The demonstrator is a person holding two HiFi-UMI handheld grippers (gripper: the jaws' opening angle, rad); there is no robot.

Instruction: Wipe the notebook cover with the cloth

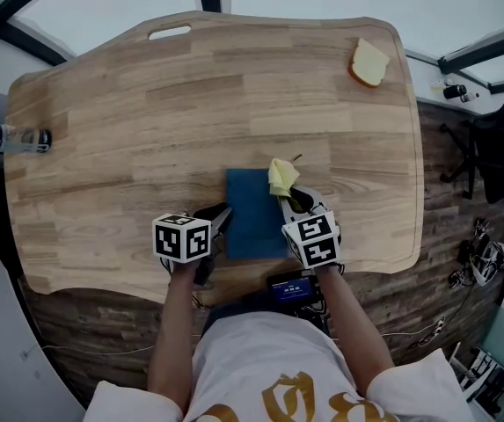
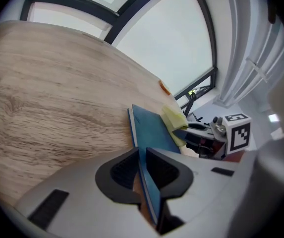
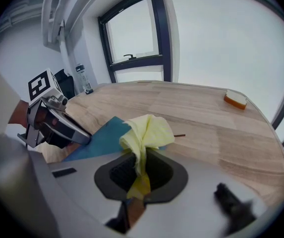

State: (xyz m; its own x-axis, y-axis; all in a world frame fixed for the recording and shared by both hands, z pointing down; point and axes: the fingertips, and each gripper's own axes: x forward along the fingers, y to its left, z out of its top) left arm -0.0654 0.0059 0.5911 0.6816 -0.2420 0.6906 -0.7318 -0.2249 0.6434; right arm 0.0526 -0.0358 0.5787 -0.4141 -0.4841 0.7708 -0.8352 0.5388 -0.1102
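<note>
**A:** Closest to us, our left forearm (image 1: pixel 174 328) and right forearm (image 1: pixel 357 328) are reaching toward the one blue notebook (image 1: pixel 253 209), which is lying flat on the wooden table (image 1: pixel 146 130). How are we holding things?

**B:** We are tilting two grippers downward. Our left gripper (image 1: pixel 220 221) is clamping narrowly parted jaws on the notebook's near left edge. Our right gripper (image 1: pixel 291 200) is pinching the one yellow cloth (image 1: pixel 281 176) tightly at the notebook's far right corner.

**A:** Anything else?

**B:** One bottle (image 1: pixel 14 138) is lying far left of the notebook.
</note>
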